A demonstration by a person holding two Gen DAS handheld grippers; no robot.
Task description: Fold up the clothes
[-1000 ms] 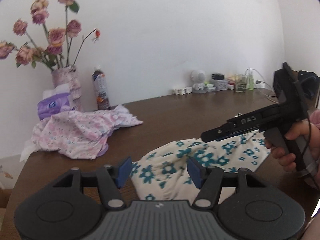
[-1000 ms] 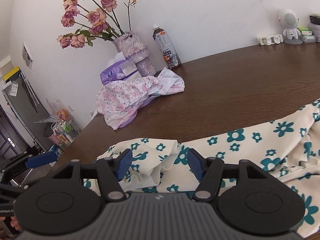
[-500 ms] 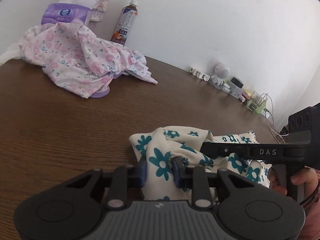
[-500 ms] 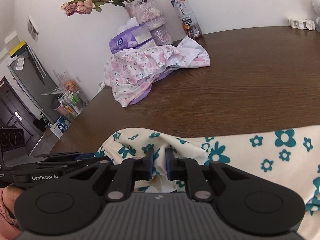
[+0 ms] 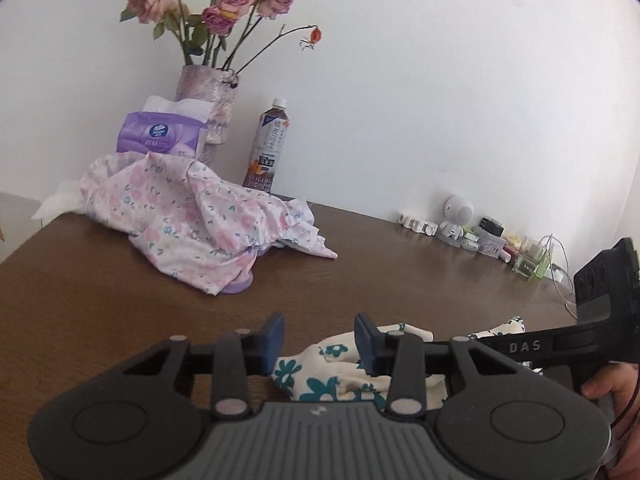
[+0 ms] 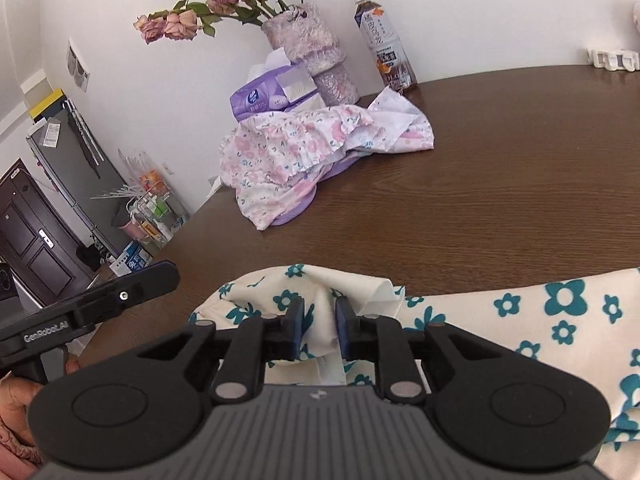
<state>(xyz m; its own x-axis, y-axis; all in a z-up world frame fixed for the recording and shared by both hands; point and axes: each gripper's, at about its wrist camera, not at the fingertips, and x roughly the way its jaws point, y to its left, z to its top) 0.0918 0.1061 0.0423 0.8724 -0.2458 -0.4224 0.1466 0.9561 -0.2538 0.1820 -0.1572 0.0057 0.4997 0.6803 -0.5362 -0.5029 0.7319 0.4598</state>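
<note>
Left wrist view: the left hand-held gripper has its jaws spread wide with nothing between them, hovering just above the near end of the teal-flowered garment, which lies bunched on the worktop right in front of it. The right hand-held gripper crosses in from the right side of that garment, a person's hand on its grip. Can't tell from here whether it's pinching anything.

Right wrist view: here it's clear. The right hand-held gripper is squeezed narrow on a raised fold of the teal-flowered garment, with the rest of the cloth trailing off to the right across the worktop. The left hand-held gripper sits off to the left of the garment.

My take on doing this step well: only one side has a grip, so I'd get the left one to bite a matching edge of the same layer before lifting. Grab the hem rather than a wad of cloth, or the fold will come out lumpy. The pink floral clothes are piled well beyond the garment, so there's room to spread it flat.
</note>
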